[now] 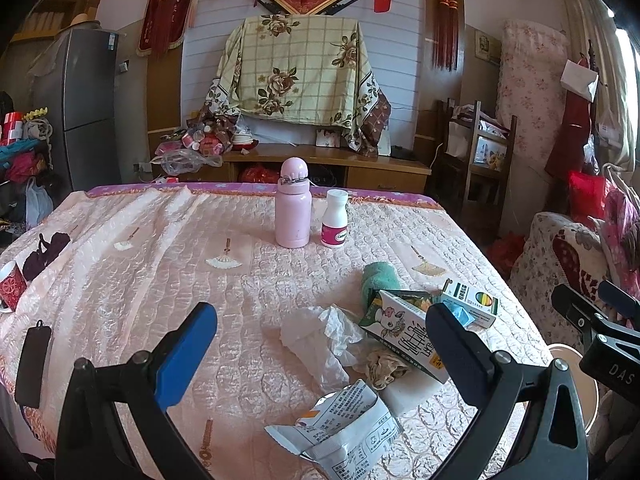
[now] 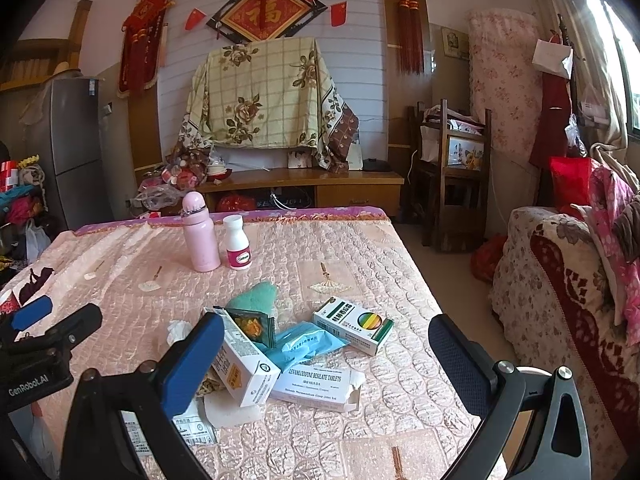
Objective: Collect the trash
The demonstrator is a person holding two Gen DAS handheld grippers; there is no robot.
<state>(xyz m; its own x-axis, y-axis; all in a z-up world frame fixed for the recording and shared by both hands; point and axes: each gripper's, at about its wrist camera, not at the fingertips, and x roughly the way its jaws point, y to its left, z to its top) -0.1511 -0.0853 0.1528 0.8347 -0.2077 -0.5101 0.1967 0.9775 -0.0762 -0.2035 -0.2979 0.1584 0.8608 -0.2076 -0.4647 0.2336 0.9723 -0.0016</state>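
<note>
A heap of trash lies on the pink quilted table (image 1: 160,248): a crumpled white tissue (image 1: 320,340), a white printed wrapper (image 1: 344,432), a milk carton (image 1: 404,332), a brown crumpled scrap (image 1: 384,366), a green-striped medicine box (image 2: 352,324), a flat white tablet box (image 2: 316,386) and a blue sachet (image 2: 304,340). My left gripper (image 1: 320,352) is open, hovering over the tissue and wrapper, holding nothing. My right gripper (image 2: 324,364) is open above the carton (image 2: 244,368) and tablet box, holding nothing.
A pink flask (image 1: 293,208) and a white pill bottle (image 1: 335,218) stand at the far side. A teal cloth (image 1: 380,280) lies behind the heap. A black phone (image 1: 32,364) and red cup (image 1: 10,286) sit at the left edge. A sofa (image 2: 560,300) stands right.
</note>
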